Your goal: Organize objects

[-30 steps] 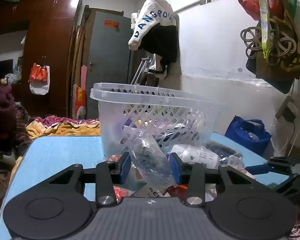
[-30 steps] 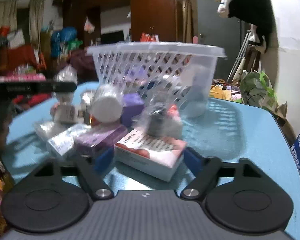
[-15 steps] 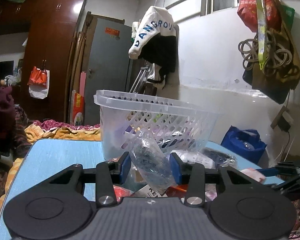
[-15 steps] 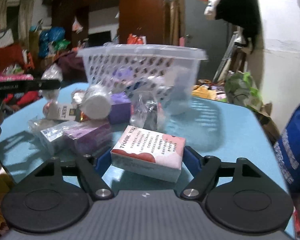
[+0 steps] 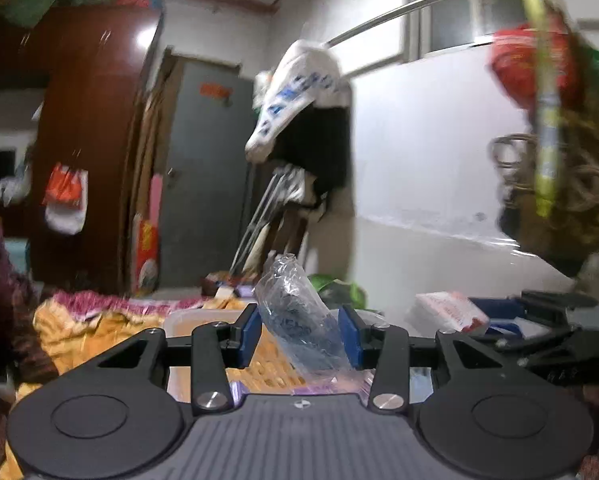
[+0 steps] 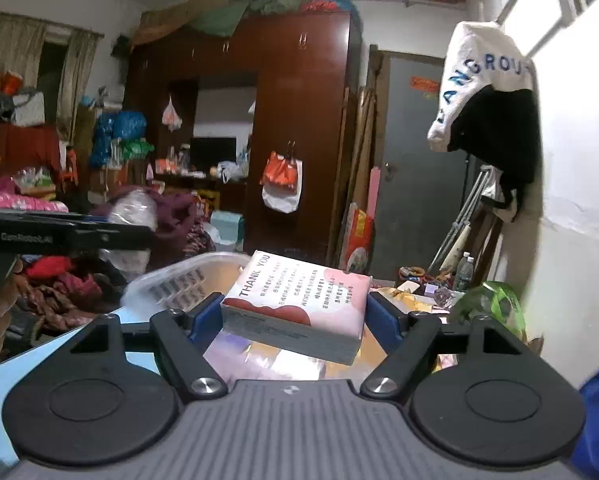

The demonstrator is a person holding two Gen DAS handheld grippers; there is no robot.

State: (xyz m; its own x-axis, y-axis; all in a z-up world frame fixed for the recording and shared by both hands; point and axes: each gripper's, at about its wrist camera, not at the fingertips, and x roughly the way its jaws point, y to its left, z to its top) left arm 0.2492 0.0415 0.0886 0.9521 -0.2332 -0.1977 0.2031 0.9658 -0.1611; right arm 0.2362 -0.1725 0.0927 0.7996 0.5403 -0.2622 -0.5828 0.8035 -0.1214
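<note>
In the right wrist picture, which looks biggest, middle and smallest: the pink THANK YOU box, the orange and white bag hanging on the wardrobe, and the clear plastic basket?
1. Pink THANK YOU box, though it is nearest the camera.
2. Clear plastic basket, partly hidden.
3. Orange and white hanging bag, far away.

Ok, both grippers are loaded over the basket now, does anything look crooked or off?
Yes: the "THANK YOU" box sits askew in the right gripper, one corner jutting low toward the camera. The clear bag in the left gripper leans to one side, gripped low. Nothing looks spilled or damaged.
</note>
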